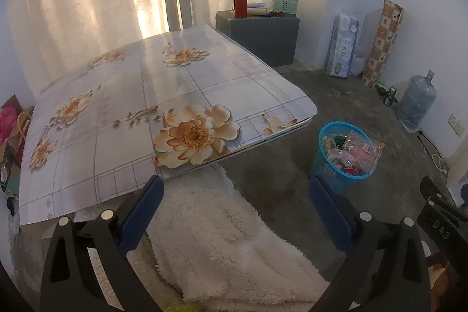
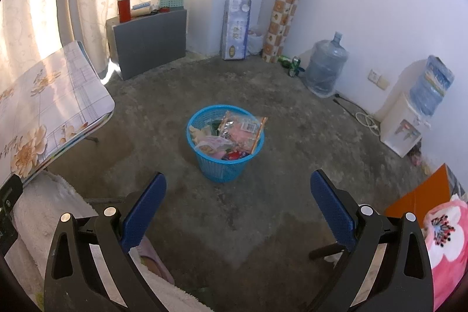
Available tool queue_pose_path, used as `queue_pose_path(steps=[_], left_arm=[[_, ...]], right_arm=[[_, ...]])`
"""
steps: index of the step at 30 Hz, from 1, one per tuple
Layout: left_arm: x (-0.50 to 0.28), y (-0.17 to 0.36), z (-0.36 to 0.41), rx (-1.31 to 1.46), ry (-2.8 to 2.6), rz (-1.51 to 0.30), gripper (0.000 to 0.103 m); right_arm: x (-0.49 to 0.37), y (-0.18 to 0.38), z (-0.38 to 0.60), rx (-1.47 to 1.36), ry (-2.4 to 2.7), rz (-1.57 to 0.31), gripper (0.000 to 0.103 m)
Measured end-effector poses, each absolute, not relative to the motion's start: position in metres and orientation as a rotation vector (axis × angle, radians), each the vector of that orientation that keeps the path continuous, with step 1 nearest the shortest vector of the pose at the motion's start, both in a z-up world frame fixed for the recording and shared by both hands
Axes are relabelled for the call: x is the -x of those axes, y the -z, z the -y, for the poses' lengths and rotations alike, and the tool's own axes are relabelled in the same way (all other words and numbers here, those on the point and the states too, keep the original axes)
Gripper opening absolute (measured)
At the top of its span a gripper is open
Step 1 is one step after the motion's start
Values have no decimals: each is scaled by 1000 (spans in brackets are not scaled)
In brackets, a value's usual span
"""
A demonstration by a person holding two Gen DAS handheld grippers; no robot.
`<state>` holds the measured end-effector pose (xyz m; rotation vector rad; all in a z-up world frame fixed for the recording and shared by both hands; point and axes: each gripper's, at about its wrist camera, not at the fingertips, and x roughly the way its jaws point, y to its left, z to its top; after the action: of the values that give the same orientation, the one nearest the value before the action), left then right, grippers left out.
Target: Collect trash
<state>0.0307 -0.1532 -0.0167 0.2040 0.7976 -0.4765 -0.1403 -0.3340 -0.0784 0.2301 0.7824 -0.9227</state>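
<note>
Blue-padded right gripper (image 2: 235,192) and left gripper (image 1: 234,195) hang with jaws spread wide, empty, above concrete floor (image 2: 292,136); just beyond, blue basket (image 2: 225,168) brims with what appear to be wrappers (image 2: 242,127), right of flowered table (image 1: 131,107).

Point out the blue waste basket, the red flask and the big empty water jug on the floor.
blue waste basket (image 2: 225,168): right wrist view, its mesh front wall.
red flask (image 2: 124,10): right wrist view, its body.
water jug (image 2: 325,65): right wrist view, its clear belly.
</note>
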Motion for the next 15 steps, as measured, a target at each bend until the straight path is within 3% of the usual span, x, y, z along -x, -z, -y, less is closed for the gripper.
queue_pose_path(steps=[15], left_arm=[[-33, 9, 146, -174, 435, -794, 97]], right_arm=[[138, 72, 336, -225, 922, -772, 95]])
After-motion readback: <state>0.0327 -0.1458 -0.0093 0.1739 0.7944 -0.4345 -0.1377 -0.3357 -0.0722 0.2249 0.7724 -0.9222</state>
